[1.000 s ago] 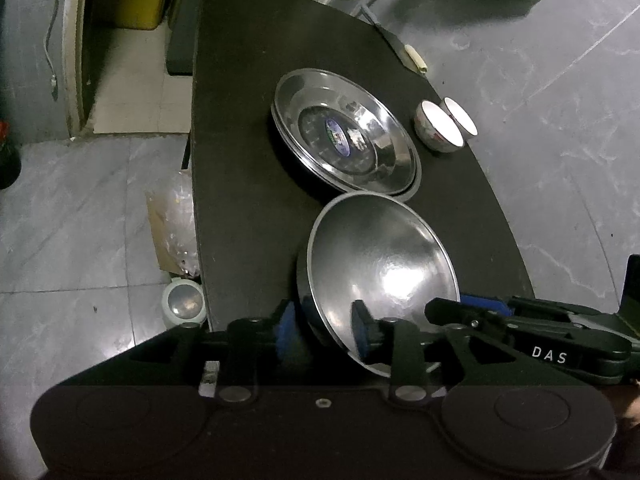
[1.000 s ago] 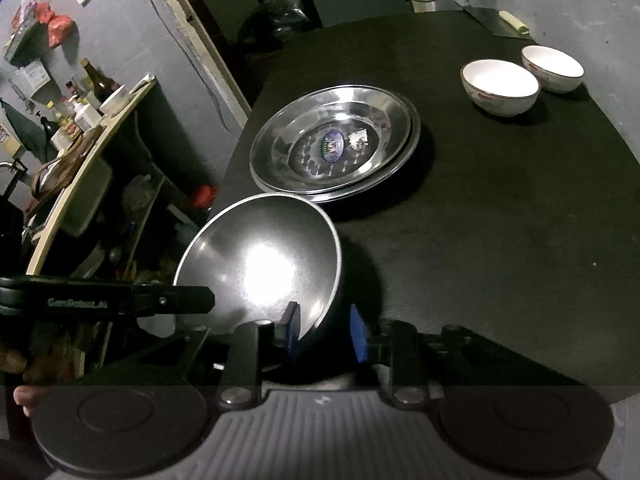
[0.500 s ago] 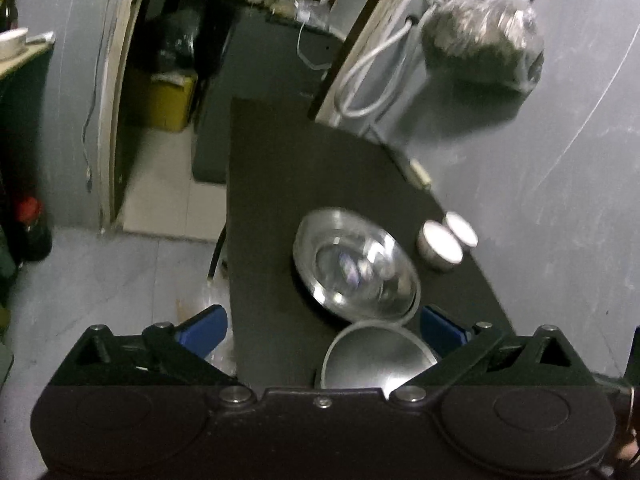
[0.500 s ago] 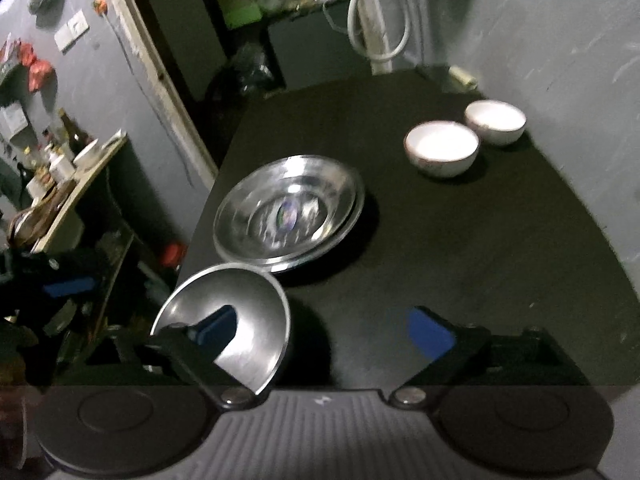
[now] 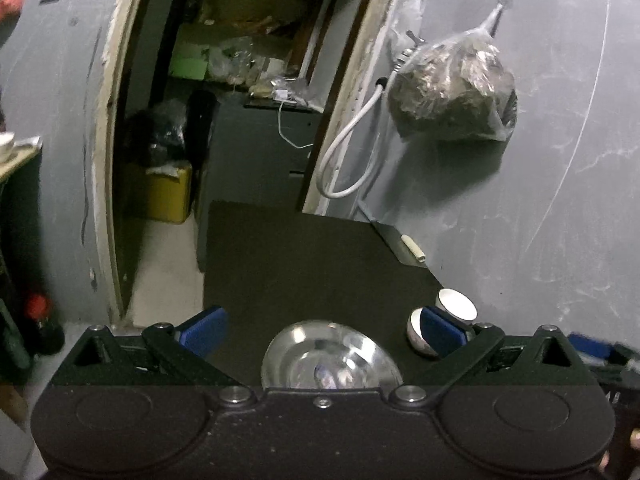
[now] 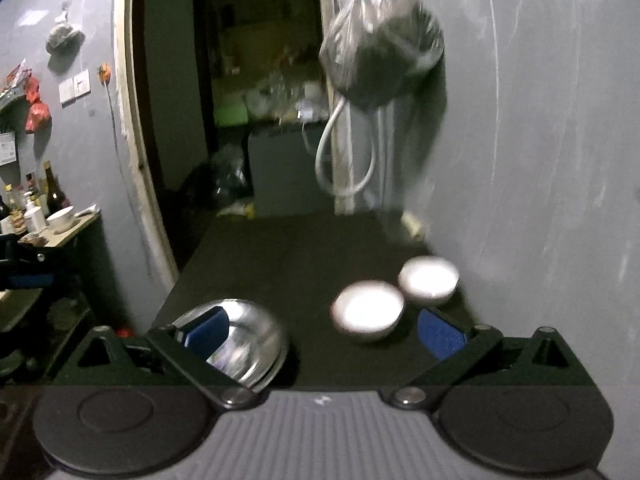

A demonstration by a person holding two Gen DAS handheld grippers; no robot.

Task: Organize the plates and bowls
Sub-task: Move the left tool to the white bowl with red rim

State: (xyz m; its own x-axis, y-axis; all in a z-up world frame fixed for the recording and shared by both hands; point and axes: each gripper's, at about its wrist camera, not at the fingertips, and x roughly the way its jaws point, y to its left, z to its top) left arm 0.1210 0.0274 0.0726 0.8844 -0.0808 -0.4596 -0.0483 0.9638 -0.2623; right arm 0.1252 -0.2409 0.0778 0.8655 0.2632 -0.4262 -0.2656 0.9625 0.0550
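Note:
In the left wrist view my left gripper stands wide open above the black table, with nothing between its blue pads. Just past it lies the wide steel plate, and two white bowls sit at the right by the wall. My right gripper is open and holds nothing either. In its view the steel plate lies behind the left finger and the two white bowls sit ahead, blurred. The deep steel bowl is hidden below both gripper bodies.
A grey wall runs along the table's right side, with a full plastic bag and a looped white hose hanging on it. A knife lies at the far right corner. A doorway opens beyond the table, and a shelf with bottles stands left.
Both grippers let go of the steel bowl's rim, opened wide, rose and tipped up. The steel bowl has dropped out of view and the doorway and wall now fill the frames.

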